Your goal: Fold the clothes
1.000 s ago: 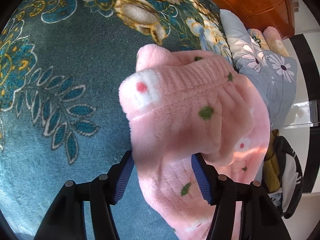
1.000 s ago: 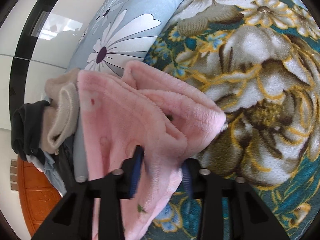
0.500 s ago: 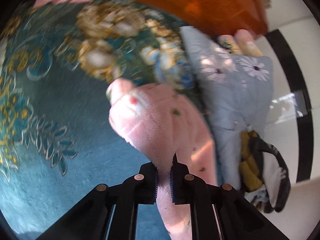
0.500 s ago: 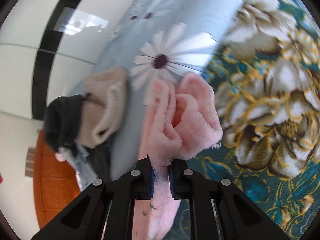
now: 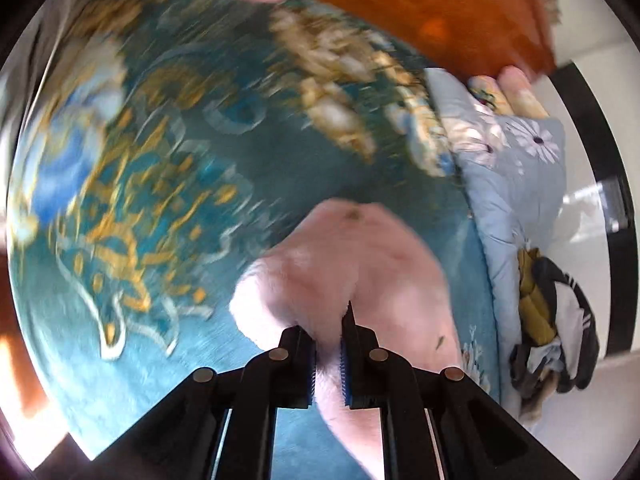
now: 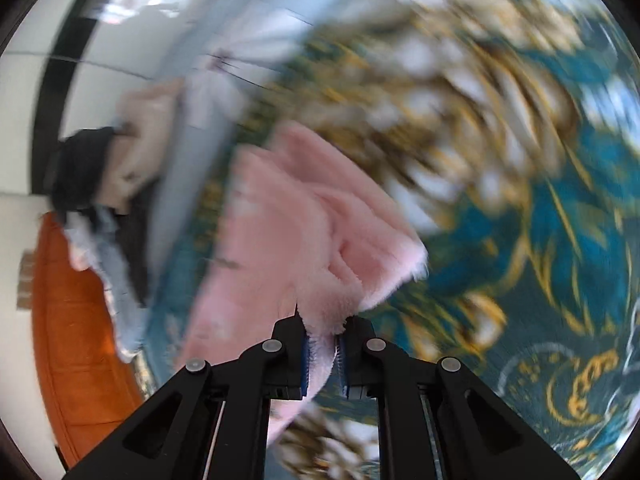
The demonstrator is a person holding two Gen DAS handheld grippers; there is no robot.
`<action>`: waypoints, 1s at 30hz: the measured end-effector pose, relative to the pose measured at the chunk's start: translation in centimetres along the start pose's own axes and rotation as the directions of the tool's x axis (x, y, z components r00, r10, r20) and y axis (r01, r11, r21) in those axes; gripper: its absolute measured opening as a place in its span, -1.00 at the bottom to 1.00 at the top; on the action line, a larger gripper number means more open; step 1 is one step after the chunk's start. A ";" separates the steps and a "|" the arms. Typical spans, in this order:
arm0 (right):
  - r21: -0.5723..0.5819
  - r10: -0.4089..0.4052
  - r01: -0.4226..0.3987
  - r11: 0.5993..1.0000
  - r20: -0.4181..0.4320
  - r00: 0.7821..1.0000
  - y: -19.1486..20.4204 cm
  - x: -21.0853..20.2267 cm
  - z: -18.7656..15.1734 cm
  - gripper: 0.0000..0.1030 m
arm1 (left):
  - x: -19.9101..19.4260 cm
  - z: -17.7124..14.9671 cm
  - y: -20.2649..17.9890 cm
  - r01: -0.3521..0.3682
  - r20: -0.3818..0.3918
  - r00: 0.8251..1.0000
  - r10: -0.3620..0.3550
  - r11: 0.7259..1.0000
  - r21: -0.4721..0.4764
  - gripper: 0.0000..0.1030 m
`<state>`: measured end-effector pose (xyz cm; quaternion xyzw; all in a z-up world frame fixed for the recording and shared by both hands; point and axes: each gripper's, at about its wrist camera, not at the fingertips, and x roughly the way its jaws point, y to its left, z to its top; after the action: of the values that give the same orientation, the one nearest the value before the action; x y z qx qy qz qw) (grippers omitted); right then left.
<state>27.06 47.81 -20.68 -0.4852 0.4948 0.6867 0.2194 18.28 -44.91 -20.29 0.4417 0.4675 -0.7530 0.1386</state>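
Presently, left gripper [image 5: 327, 354] jaws pinch the pink fleece garment [image 5: 352, 264]. Right gripper [image 6: 323, 354] jaws pinch it likewise, above the teal floral blanket [image 6: 560, 240].

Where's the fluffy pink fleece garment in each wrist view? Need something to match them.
Left wrist: fluffy pink fleece garment lower centre, pinched in the left gripper, bunched over the teal floral blanket.
Right wrist: same garment centre, running down into the right gripper.
Shared landmark: the pale blue daisy-print quilt, at right in the left view, upper left in the right view.
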 end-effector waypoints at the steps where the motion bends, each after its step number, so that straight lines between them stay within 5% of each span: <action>1: -0.005 -0.013 0.013 1.000 -0.005 1.000 -0.3 0.2 -0.2 -0.78 | 0.0 -0.4 0.8 0.018 0.001 1.000 -0.018 1.000 -0.023 -0.81; 9: -0.074 -0.024 0.024 0.997 -0.005 1.000 0.4 0.1 -0.1 -0.78 | -0.6 -0.7 -0.7 0.003 0.009 1.000 -0.003 0.999 0.038 -0.73; 18: -0.045 -0.063 0.061 0.997 -0.039 0.997 -1.7 2.0 -0.6 -0.77 | -0.4 -0.7 1.7 0.133 -0.013 0.991 -0.136 0.982 -0.132 -0.58; 23: -0.053 -0.076 0.073 0.996 -0.049 0.996 -1.5 2.3 -0.5 -0.75 | 0.4 -0.5 3.7 0.291 0.058 0.956 -0.288 0.898 -0.330 -0.10; 25: -0.047 -0.074 0.072 0.996 -0.049 0.996 -1.6 2.4 -0.5 -0.75 | 0.9 -0.6 4.3 0.332 0.091 0.942 -0.323 0.856 -0.396 -0.10; 27: -0.044 -0.075 0.073 0.996 -0.050 0.996 -1.6 2.4 -0.5 -0.75 | 1.2 -0.5 4.3 0.330 0.109 0.943 -0.314 0.845 -0.421 -0.12; 30: -0.048 -0.080 0.078 0.996 -0.054 0.995 -1.5 2.4 -0.5 -0.74 | 1.1 0.0 2.7 0.239 0.095 0.971 -0.219 0.898 -0.369 -0.45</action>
<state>27.40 47.59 -23.55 -0.5284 0.4652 0.6749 0.2212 19.32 -46.10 -22.75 0.3294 0.6488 -0.6708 0.1436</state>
